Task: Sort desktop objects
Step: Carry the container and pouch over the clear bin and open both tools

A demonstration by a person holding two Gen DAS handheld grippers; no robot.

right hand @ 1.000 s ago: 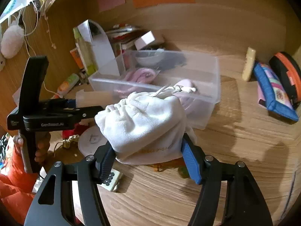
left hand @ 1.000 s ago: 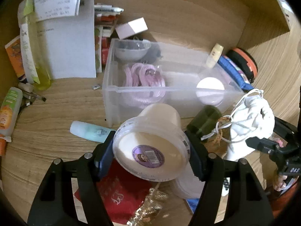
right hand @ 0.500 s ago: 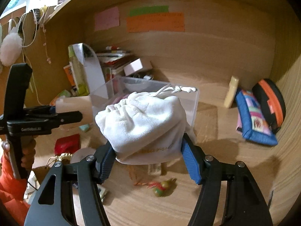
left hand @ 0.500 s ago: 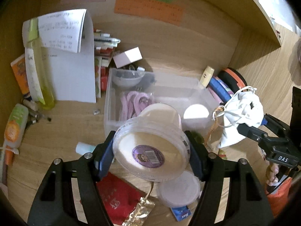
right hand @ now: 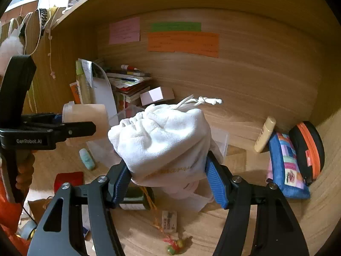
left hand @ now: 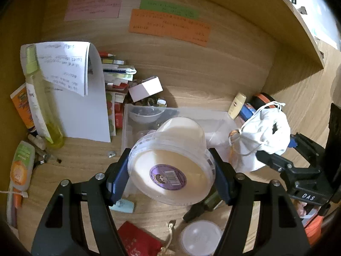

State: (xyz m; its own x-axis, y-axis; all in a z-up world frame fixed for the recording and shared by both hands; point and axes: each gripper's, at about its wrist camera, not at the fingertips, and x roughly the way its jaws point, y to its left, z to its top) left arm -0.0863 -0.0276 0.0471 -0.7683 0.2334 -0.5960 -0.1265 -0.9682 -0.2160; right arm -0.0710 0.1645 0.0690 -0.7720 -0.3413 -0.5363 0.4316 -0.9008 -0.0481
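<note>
My left gripper (left hand: pixel 170 177) is shut on a cream plastic tub (left hand: pixel 172 160) with a purple label, held in the air above the clear plastic bin (left hand: pixel 215 117). My right gripper (right hand: pixel 168 179) is shut on a white drawstring pouch (right hand: pixel 164 140), also held up over the bin (right hand: pixel 221 138). The pouch (left hand: pixel 264 132) and right gripper show at the right of the left wrist view. The tub (right hand: pixel 85 117) and left gripper show at the left of the right wrist view. The bin holds a small bowl (left hand: pixel 145 115).
On the desk lie a red pouch (left hand: pixel 138 241), a round lid (left hand: pixel 200 239), a mint tube (left hand: pixel 123 205), a dark bottle (right hand: pixel 134 198), a blue pencil case (right hand: pixel 285 166) and an orange-trimmed case (right hand: pixel 309 149). Papers (left hand: pixel 85 98), a yellow-green bottle (left hand: pixel 40 98) and books (right hand: pixel 130 81) crowd the left corner.
Both grippers have risen and pulled back from the bin, each still holding its object. The desk and back wall notes now show from higher up.
</note>
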